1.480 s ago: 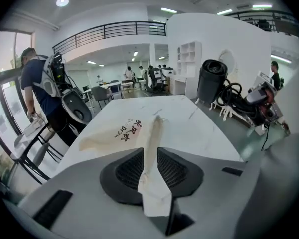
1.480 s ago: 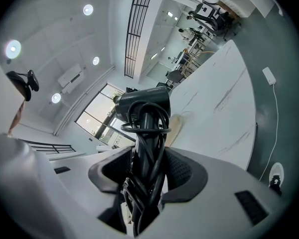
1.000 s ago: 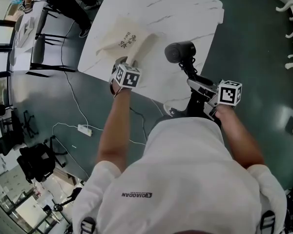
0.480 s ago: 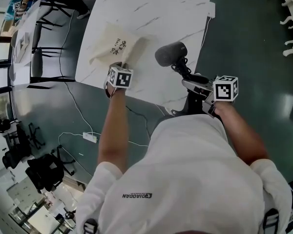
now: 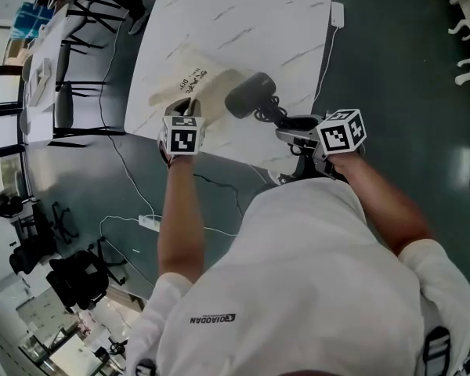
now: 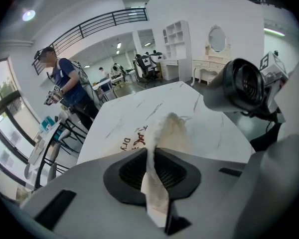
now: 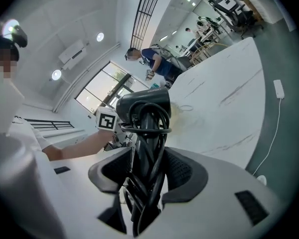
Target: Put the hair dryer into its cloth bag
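A cream cloth bag with printed lettering lies on the white marble table. My left gripper is shut on the bag's near edge; its jaws have just been closing, and a fold of cloth stands pinched between them. My right gripper is shut on the handle of the black hair dryer, cord wound round it. The dryer's head hangs just right of the bag's lifted edge and shows large in the left gripper view.
A white power strip and its cable lie on the floor to the left. A white plug hangs at the table's far right corner. Chairs stand left of the table. A person stands beyond it.
The left gripper has shut on the bag's edge and raised it off the table. The right gripper has carried the hair dryer leftward, close to the bag.
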`<move>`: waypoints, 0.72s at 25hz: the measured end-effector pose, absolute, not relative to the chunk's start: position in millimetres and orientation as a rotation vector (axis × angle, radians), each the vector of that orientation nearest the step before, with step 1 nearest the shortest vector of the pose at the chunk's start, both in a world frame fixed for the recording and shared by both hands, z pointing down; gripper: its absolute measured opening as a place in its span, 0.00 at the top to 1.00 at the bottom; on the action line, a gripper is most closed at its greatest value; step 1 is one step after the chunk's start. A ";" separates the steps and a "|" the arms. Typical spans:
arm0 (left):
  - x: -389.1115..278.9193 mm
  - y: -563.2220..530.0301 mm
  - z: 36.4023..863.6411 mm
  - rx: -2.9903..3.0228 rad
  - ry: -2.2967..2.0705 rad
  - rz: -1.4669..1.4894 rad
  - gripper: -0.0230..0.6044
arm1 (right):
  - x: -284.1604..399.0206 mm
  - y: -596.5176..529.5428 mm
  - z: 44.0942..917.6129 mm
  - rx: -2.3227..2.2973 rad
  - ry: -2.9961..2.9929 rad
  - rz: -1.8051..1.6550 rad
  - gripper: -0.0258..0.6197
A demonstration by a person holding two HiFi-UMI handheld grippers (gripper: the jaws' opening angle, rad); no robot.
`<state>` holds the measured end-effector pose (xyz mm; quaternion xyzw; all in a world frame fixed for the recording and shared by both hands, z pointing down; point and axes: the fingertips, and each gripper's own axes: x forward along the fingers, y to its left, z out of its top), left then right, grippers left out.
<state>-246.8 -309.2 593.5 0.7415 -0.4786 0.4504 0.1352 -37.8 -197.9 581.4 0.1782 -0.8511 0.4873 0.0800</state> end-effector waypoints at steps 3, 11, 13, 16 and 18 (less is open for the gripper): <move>-235.3 -300.6 575.8 2.197 -1.357 1.311 0.86 | -50.9 -189.7 586.3 0.470 -2.517 1.416 0.63; -202.2 -286.9 545.5 2.342 -1.264 1.289 0.86 | -83.8 -170.2 607.5 0.348 -2.421 1.374 0.63; -197.2 -280.6 542.8 2.354 -1.233 1.322 0.86 | -86.0 -173.8 611.6 0.358 -2.405 1.374 0.63; -193.8 -274.9 541.1 2.371 -1.218 1.327 0.86 | -88.2 -184.3 617.1 0.405 -2.384 1.353 0.63; -190.1 -272.5 538.6 2.390 -1.205 1.317 0.86 | -90.6 -190.8 620.9 0.434 -2.363 1.319 0.63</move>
